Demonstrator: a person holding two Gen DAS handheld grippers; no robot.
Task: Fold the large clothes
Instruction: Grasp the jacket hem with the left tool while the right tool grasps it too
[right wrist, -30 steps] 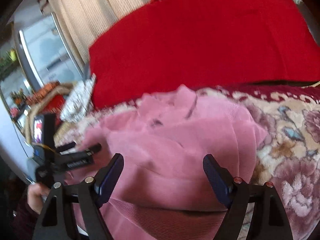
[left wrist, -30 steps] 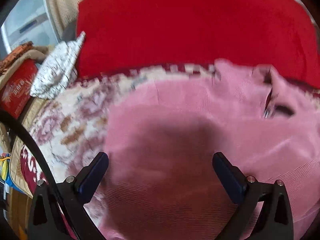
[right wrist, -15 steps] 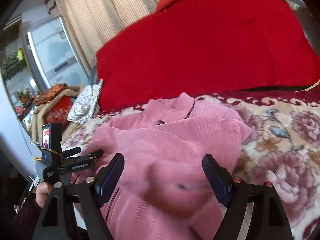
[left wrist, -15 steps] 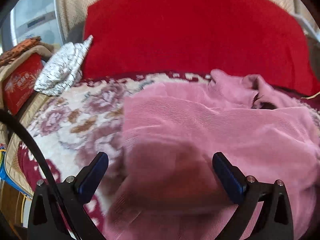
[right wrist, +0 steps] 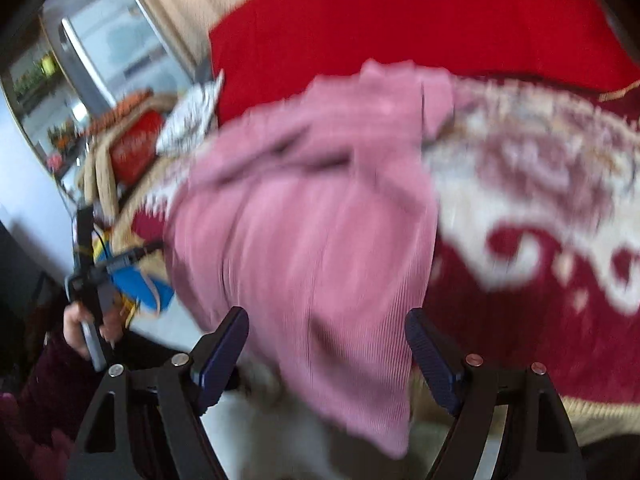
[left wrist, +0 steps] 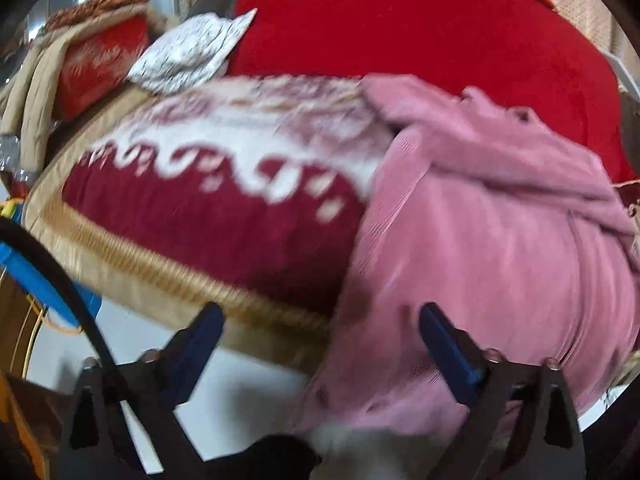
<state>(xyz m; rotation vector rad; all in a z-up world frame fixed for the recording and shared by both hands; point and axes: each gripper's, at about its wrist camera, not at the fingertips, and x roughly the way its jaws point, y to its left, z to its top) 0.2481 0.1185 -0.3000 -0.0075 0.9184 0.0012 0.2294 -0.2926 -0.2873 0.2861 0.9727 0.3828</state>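
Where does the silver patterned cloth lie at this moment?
In the left wrist view, the silver patterned cloth lies upper left, against the big red cushion's left edge, behind the floral bedspread.

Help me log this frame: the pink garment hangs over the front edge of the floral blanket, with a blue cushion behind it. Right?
Not quite: the cushion behind is red, not blue, as the left wrist view shows. The pink garment does hang over the front edge of the floral blanket.
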